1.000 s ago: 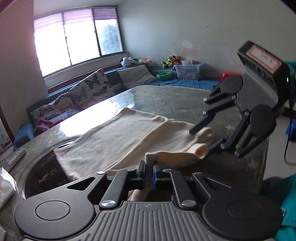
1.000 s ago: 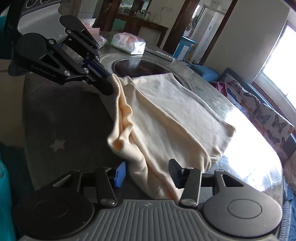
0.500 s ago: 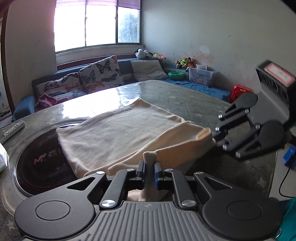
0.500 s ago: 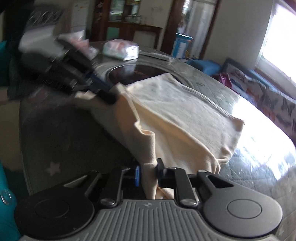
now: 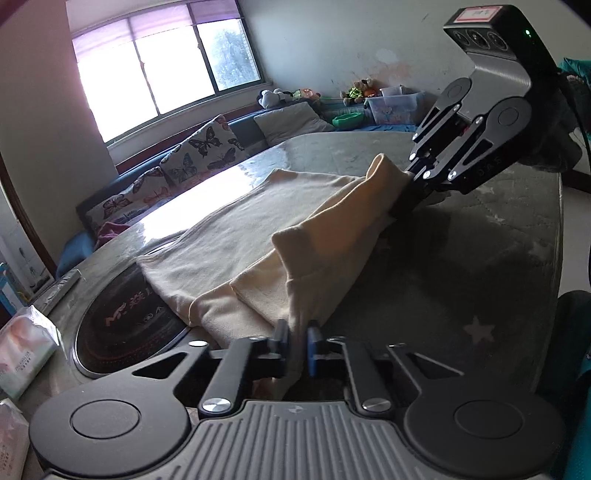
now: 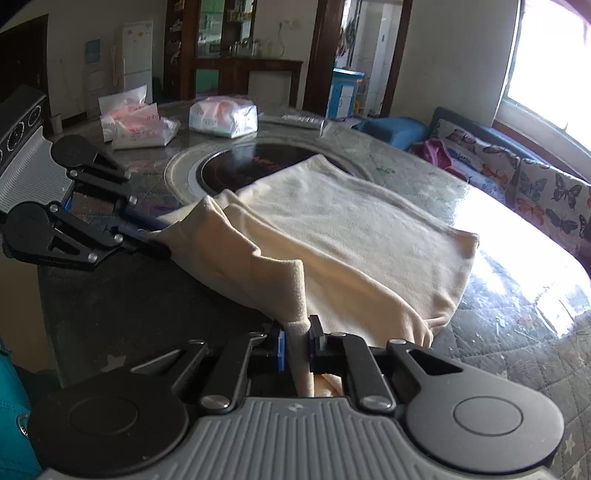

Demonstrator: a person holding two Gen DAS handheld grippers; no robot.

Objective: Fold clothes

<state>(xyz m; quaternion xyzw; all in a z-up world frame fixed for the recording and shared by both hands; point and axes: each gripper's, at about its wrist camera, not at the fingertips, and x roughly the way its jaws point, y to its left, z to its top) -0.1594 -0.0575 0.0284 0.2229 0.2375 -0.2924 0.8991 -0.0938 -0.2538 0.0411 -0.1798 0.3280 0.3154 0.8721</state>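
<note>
With the right gripper (image 6: 297, 345) newly clenched like the left gripper (image 5: 295, 345), the cream garment's (image 5: 258, 236) near edge is being lifted taut off the surface (image 5: 461, 280), readied for folding over.

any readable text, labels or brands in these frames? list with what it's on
"M": first letter of the red logo on the black cooktop set in the table; the rest is too blurred to read.
Red-bordered label on the right claw's camera housing: handwriting illegible.
Embossed lettering on the left claw linkage: too small to read.
Tissue packs: print too blurred.
Blue box by the doorway: unreadable.
</note>
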